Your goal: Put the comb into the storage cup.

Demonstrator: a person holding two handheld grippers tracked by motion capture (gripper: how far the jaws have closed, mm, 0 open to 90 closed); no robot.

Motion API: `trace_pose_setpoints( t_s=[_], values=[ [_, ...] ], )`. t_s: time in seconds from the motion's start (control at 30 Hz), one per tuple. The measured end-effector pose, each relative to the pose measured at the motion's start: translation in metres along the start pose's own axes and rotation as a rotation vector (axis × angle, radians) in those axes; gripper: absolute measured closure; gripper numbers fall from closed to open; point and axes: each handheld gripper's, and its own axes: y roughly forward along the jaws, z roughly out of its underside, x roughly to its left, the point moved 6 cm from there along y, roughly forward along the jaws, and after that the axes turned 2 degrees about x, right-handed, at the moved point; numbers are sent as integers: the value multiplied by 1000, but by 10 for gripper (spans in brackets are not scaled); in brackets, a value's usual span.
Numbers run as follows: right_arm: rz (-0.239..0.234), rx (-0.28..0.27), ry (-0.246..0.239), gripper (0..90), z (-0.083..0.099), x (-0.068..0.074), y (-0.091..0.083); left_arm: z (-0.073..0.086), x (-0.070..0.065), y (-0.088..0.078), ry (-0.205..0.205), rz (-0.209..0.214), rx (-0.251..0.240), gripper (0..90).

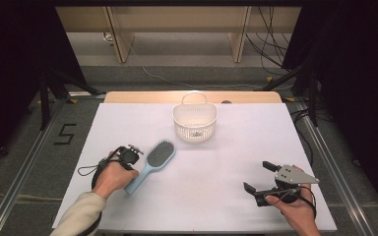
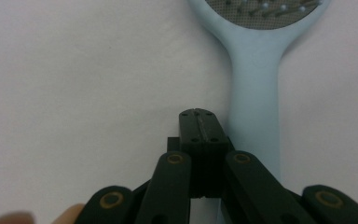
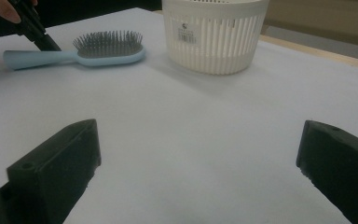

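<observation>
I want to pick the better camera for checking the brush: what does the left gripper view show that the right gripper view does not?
Left gripper view alone: the left tool from behind, jaws shut together, empty, just beside the brush handle.

Right gripper view alone: the white basket, the brush's bristles seen from the side, and the right tool with jaws wide apart.

Both: the light blue hairbrush lying on the white table.

Light-blue hairbrush (image 1: 152, 163) lies flat on the white table, bristles up.
</observation>
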Motion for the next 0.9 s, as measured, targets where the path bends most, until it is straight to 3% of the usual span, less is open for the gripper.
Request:
trace_pose_setpoints(
  t_s=[0.17, 0.53, 0.73, 0.8, 0.9],
  values=[
    [0, 0, 0, 4, 0, 0, 0, 0, 2, -2, -13, 8, -8, 894],
    [0, -2, 0, 4, 0, 0, 0, -9, 3, -18, -31, -9, -82, 743],
    [2, -2, 0, 3, 0, 0, 0, -15, 2, -28, -52, -12, -132, 582],
    [2, 1, 0, 4, 0, 0, 0, -17, 1, -30, -45, -13, -140, 508],
    [-1, -2, 1, 3, 0, 0, 0, -18, -1, -31, -39, -12, -149, 468]
  ],
)
